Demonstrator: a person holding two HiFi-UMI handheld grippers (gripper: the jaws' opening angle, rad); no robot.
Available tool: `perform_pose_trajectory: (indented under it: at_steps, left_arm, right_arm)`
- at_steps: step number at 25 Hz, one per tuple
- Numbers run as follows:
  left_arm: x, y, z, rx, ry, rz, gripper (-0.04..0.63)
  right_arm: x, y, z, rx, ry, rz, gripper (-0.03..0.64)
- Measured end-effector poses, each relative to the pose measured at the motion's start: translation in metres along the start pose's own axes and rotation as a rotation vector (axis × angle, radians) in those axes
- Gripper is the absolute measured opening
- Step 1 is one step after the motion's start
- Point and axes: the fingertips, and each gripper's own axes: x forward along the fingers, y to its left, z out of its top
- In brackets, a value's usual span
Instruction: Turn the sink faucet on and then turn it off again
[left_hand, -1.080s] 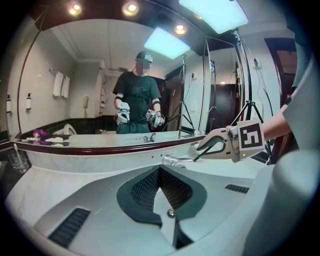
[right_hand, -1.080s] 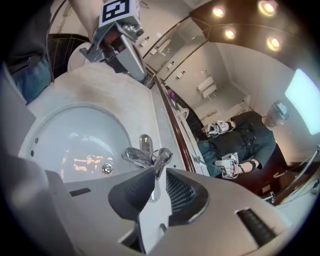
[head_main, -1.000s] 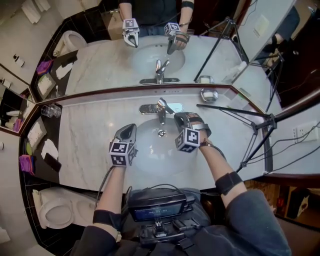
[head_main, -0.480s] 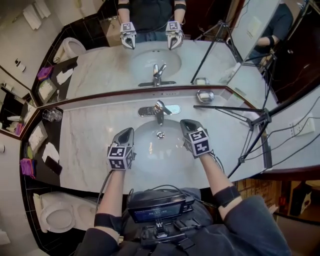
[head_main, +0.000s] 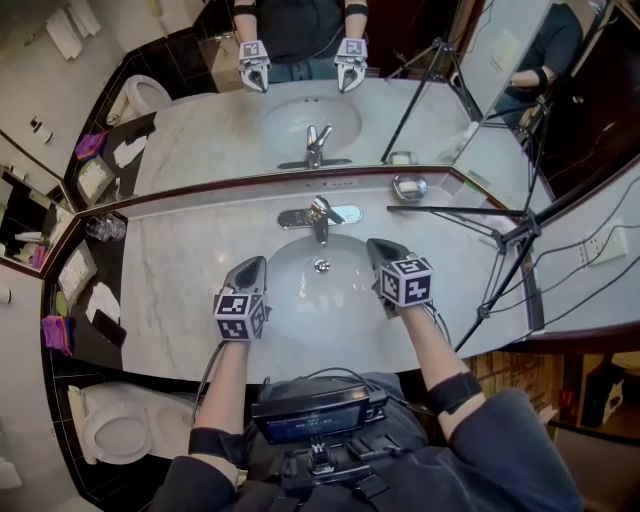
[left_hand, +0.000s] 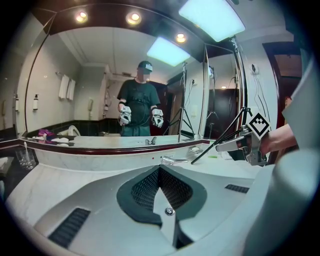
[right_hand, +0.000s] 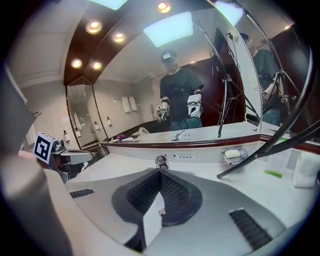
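The chrome faucet stands behind the white sink basin, its lever angled up; I see no water running. My left gripper hovers over the basin's left rim, shut and empty. My right gripper hovers over the right rim, shut with nothing between its pads, a short way to the right of the faucet and not touching it. In the left gripper view the left gripper points at the faucet, with the right gripper off to the right. The right gripper view shows the right gripper just below the faucet.
A soap dish sits on the marble counter right of the faucet. A black tripod leans over the counter's right side. Glass tumblers stand at the far left. A mirror runs along the back. A toilet is below left.
My right gripper has drawn back from the faucet lever to the basin's right rim and rolled upright. The left gripper has barely shifted.
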Motion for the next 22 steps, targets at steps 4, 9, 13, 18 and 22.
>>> perform_pose_trajectory:
  at_steps: [4,9,13,18,22]
  left_arm:
    - [-0.0017,0.0027,-0.0018,0.000,0.004,0.000,0.000]
    - [0.0004,-0.0001,-0.0052,-0.007,0.008,-0.010,0.000]
    - [-0.0007,-0.0021,-0.0044,-0.008,0.007,-0.018,0.000]
    - [-0.0032,-0.0007,-0.0052,-0.004,0.010,-0.018,0.000]
    - [-0.0056,0.0027,-0.0076,-0.004,0.015,-0.012,0.000]
  right_arm:
    - [-0.0014,0.0011,-0.0033,-0.005,0.005,-0.005,0.013]
    - [-0.0043,-0.0006,-0.0079,-0.020,0.010,-0.020,0.013]
    - [-0.0059,0.0022,-0.0074,-0.017,0.007,-0.024,0.013]
    - [-0.0056,0.0042,-0.0093,-0.037,0.013,-0.029,0.012]
    - [-0.0050,0.0058,-0.0088,-0.041,0.013,-0.026,0.013]
